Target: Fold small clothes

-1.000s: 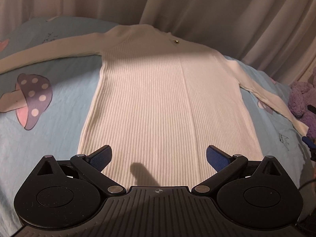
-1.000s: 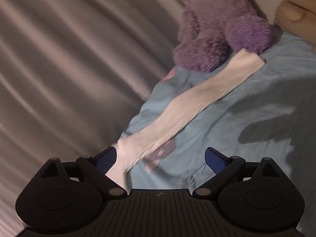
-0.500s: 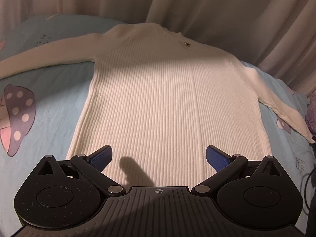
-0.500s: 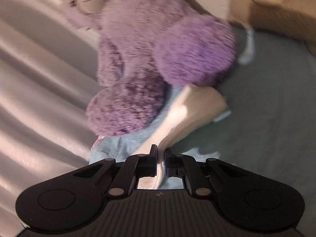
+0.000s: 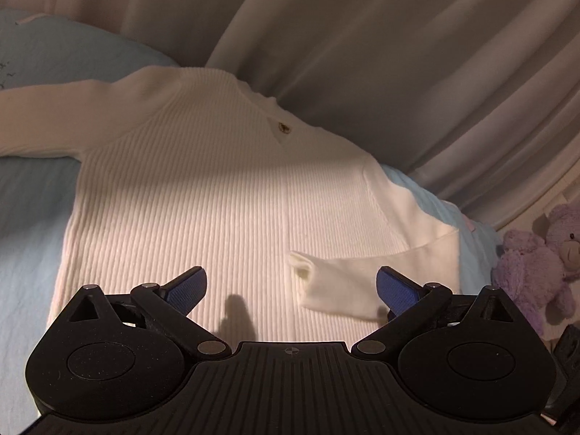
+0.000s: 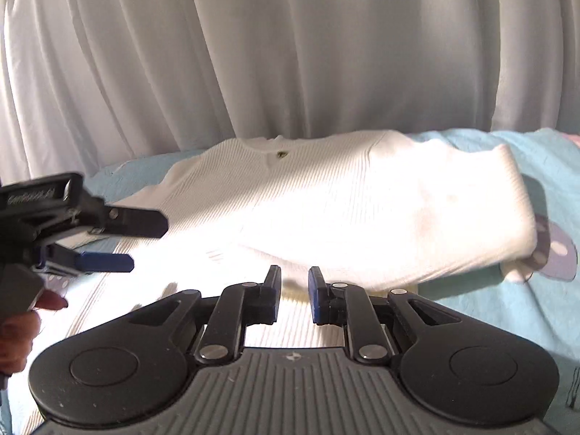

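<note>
Sweater — lying flat on the bed, one sleeve folded across its body. Right gripper just parting, releasing the cuff; left gripper hovering wide, empty, over the hem.

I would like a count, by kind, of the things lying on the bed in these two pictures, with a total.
White ribbed sweater: 1
Purple plush bear: 1
Total: 2, both on the light blue bedsheet. The dark object at the right edge of the left wrist view is too cropped to name.
</note>
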The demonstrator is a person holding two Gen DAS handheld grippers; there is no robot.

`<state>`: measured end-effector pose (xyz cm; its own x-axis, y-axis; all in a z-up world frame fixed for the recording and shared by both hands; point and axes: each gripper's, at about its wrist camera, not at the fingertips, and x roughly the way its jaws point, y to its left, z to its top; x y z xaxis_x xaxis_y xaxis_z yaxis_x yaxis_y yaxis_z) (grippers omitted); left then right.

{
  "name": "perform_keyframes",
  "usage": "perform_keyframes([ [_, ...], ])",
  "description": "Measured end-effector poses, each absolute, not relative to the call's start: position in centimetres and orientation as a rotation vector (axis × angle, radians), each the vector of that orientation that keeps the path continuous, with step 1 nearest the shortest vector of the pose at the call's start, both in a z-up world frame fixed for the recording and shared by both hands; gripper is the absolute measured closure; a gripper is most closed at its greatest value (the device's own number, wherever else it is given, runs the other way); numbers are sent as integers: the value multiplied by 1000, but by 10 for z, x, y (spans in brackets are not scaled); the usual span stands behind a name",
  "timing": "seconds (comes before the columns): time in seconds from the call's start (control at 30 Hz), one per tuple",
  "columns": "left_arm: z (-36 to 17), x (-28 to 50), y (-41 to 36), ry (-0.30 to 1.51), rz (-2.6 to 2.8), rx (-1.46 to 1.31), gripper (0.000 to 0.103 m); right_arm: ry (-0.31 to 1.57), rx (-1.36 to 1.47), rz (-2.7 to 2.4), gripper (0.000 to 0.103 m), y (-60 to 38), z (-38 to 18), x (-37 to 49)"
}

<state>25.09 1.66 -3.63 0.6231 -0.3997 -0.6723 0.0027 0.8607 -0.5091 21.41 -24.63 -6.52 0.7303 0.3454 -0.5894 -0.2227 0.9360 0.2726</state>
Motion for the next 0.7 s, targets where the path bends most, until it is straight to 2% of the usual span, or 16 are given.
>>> perform_keyframes([
  [0.1, -50, 263, 24, 929, -265, -580, 13, 710, 246, 234, 83, -263, -69, 207],
  [0.2, -62, 272, 20, 978, -313, -646, 30, 723, 350, 175, 83, -277, -72, 206],
  [0.4, -72, 285, 0, 1020, -361, -634, 48, 726, 436, 142, 83, -289, -76, 195],
  [0.47, -72, 287, -5, 1034, -377, -630, 65, 730, 441, 141, 83, -288, -78, 198],
  [0.53, -77, 291, -11, 1073, -400, -643, 90, 732, 447, 138, 83, -288, -80, 199],
  [0.7, -72, 295, -24, 1036, -435, -574, 96, 736, 442, 132, 83, -288, -80, 203],
])
